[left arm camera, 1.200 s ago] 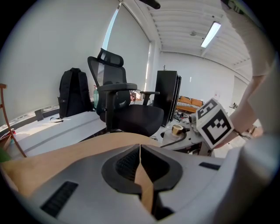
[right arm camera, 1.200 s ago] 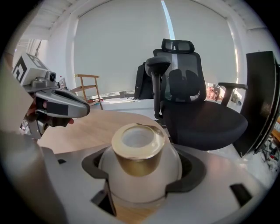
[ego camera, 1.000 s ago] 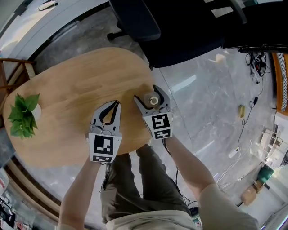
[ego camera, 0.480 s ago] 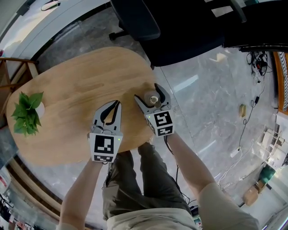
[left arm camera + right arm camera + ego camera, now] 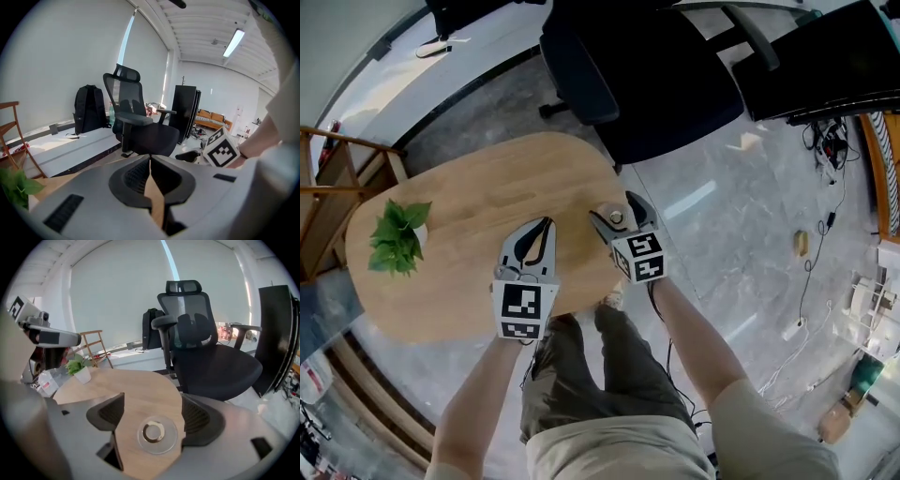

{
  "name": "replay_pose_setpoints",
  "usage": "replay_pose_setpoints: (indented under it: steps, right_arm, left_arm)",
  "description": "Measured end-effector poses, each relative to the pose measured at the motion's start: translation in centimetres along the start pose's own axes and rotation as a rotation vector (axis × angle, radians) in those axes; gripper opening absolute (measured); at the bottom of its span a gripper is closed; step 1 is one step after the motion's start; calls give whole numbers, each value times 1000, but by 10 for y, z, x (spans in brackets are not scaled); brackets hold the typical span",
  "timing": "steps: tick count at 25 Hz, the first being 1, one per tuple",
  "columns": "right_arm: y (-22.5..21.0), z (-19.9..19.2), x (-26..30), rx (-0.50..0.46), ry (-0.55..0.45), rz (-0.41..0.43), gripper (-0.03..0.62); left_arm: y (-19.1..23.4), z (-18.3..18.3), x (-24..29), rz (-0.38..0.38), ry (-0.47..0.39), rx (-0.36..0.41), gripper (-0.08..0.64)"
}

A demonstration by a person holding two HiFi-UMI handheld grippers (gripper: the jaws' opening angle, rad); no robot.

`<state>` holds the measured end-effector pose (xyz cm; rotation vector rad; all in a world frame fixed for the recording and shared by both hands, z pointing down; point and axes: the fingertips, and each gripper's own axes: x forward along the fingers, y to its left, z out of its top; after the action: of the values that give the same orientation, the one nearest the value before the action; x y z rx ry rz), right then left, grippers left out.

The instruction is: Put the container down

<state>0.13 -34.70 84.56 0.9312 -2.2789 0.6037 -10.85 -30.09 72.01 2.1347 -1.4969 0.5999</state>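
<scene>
currently, a clear round container (image 5: 154,432) with a metal ring at its middle is seen standing upright on the wooden table (image 5: 478,216), close to the table's near right edge. the container is framed by the two jaws of the right gripper (image 5: 613,208), which is held low over that edge of the table. these jaws are spread wide and released. a strip of bare table top is seen between the container and the left pad. the container's rim lies just beside the right pad, and contact there cannot be judged.

the left gripper (image 5: 547,225) is held over the table's near edge, just beside the right gripper and apart from it. its jaws are clenched, the tips meeting in a point, and nothing is gripped between them; only table top shows through the slit below the tips. the marker cube (image 5: 220,147) of the right gripper is recorded at the right in the left gripper view.

a small potted plant (image 5: 397,239) in a white pot is noted at the table's left end, well apart from both grippers. a black office chair (image 5: 666,84) stands on the floor beyond the table's far right side. a dark backpack (image 5: 89,115) is seen against the wall well beyond the table's far side.
</scene>
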Motion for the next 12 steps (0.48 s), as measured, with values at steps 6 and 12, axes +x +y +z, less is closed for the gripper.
replay_pose_setpoints:
  steps: [6,12]
  right_arm:
    - [9,65,-58,9,-21,-20,329]
    - [30,142,-128,-28,-131,-61,131]
  left_arm:
    - [1,57,-53,11,-9,-61,11]
    - [-4,108,-102,25,-69,-39,11]
